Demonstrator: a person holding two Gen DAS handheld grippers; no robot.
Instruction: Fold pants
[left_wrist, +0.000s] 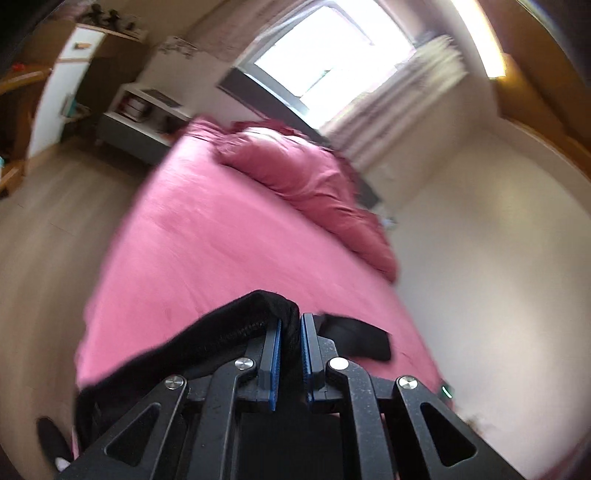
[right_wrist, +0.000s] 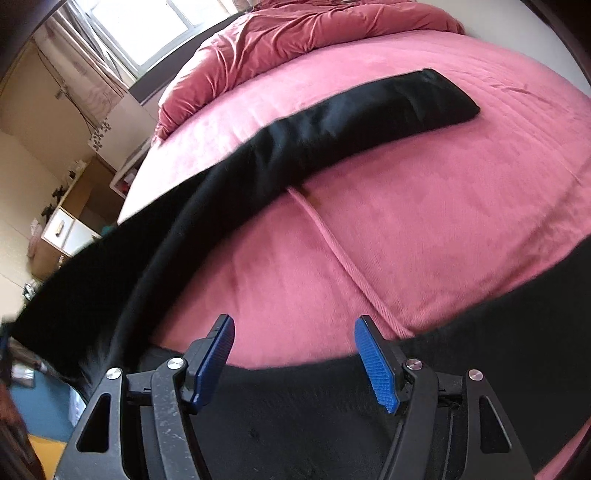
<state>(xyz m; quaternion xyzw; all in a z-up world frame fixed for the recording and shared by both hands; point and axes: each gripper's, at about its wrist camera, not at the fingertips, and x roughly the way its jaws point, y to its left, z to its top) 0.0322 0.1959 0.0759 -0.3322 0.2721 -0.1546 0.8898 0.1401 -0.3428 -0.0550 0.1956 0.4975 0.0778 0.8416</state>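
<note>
Left wrist view: left tool (left_wrist: 290, 328) pinches black pants (left_wrist: 207, 332) above pink bed (left_wrist: 221, 240); right tool (right_wrist: 294, 328) gapes wide.

The black pants (right_wrist: 332, 122) run off the bottom and left edges of the right wrist view, and the shelves (left_wrist: 144, 110) at the upper left of the left wrist view are blurry.

The pants (right_wrist: 332, 125) are black matt cloth with a faint sheen along the leg at upper right. The bedsheet (right_wrist: 424, 229) looks like soft, napped pink cloth; the duvet (right_wrist: 295, 33) at the top is crumpled, darker pink cloth. The right gripper (right_wrist: 294, 360) has matt black plastic arms, ribbed blue pads (right_wrist: 375, 365) and shiny metal screw heads. Lower left in the left wrist view, the floor (left_wrist: 55, 229) looks like pale wood.
</note>
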